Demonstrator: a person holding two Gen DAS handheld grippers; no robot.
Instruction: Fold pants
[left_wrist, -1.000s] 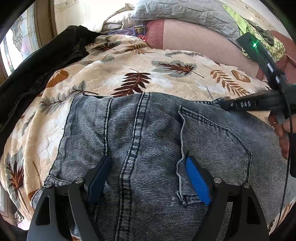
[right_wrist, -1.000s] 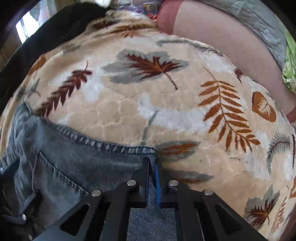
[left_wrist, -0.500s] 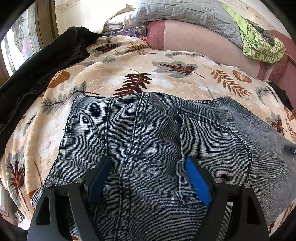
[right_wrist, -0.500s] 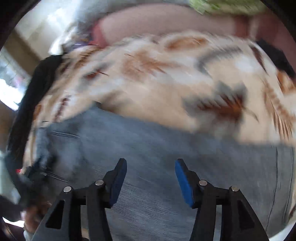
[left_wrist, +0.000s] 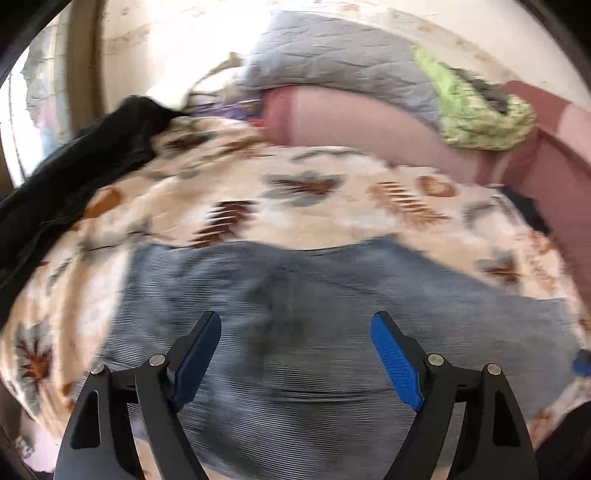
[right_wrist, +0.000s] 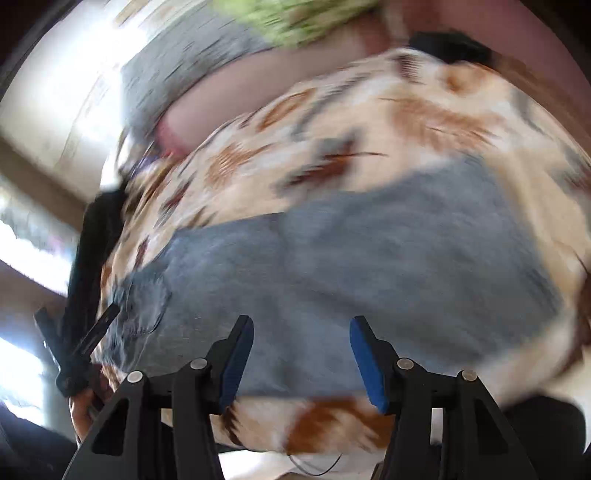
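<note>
Pants (left_wrist: 303, 317) lie flat on the leaf-print blanket (left_wrist: 295, 206), under both spread, empty grippers.

Left gripper (left_wrist: 295, 354) hangs above the blurred denim; only its view shows the grey quilt (left_wrist: 332, 62) ahead. Right gripper (right_wrist: 301, 350) hangs over the denim's near edge; only its view shows the left tool, off to its left.

The left black plastic two-finger gripper (left_wrist: 295, 354) has angular, triangular-cut finger arms, each studded with two round silver screws, and ridged bright blue rubber pads (left_wrist: 397, 360) lining the inner faces. The right black plastic two-finger gripper (right_wrist: 301, 354) is built the same way: silver screw heads, hollow triangular cutouts, darker blue pads (right_wrist: 364, 363). Seen from the right wrist, the left unit's black handle ends at a bare-skinned hand (right_wrist: 83, 410) (blurred, fingers indistinct).
</note>
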